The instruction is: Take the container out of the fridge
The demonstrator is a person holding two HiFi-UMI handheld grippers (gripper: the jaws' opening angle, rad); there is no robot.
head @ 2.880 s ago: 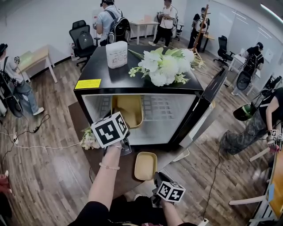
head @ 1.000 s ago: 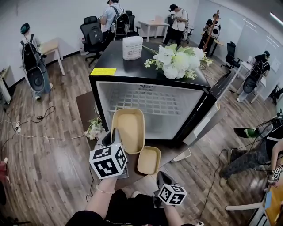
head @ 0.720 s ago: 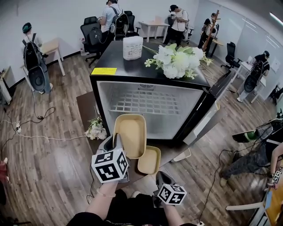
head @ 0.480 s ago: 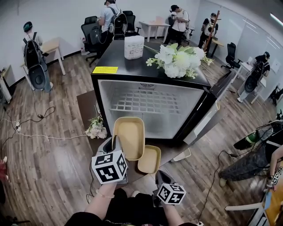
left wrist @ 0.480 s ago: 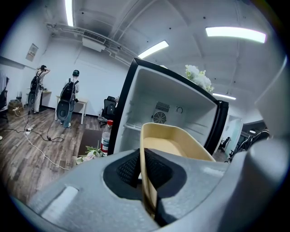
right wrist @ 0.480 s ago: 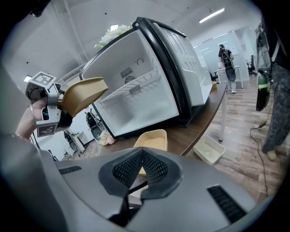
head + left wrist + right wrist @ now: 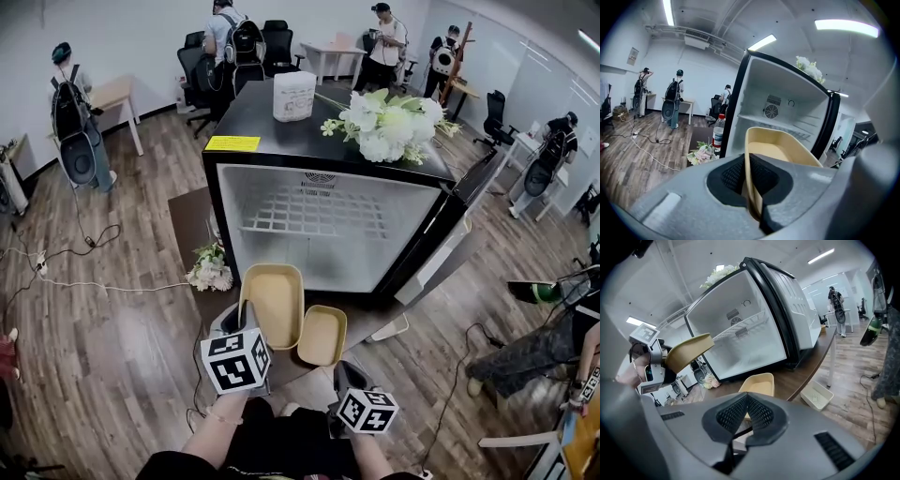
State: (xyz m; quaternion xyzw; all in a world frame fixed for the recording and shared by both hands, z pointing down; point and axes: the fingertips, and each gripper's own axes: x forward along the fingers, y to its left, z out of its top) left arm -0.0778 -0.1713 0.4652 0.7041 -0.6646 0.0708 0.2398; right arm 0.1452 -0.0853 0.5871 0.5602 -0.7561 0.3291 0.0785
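Observation:
A tan oblong container (image 7: 277, 302) hangs over the dark table (image 7: 187, 220), in front of the open mini fridge (image 7: 328, 234). My left gripper (image 7: 250, 317) is shut on its near rim. In the left gripper view the container wall (image 7: 752, 187) stands pinched between the jaws of that gripper (image 7: 751, 177), with the bare fridge interior (image 7: 787, 108) behind. A smaller tan tray (image 7: 322, 335) lies on the table to the container's right. My right gripper (image 7: 340, 377) is low and near me, shut on nothing. Its view shows the right gripper (image 7: 747, 411) itself, the small tray (image 7: 757, 383) and the held container (image 7: 689, 352).
The fridge door (image 7: 459, 202) stands open to the right. White flowers (image 7: 389, 122) and a paper roll (image 7: 293, 96) sit on the fridge top. A flower bunch (image 7: 211, 272) and a water bottle (image 7: 718, 133) are at the fridge's left. A white basket (image 7: 817, 394) lies on the floor, and several people stand around.
The left gripper brought the container out of the fridge, down and toward me, next to the small tray. The right gripper kept still.

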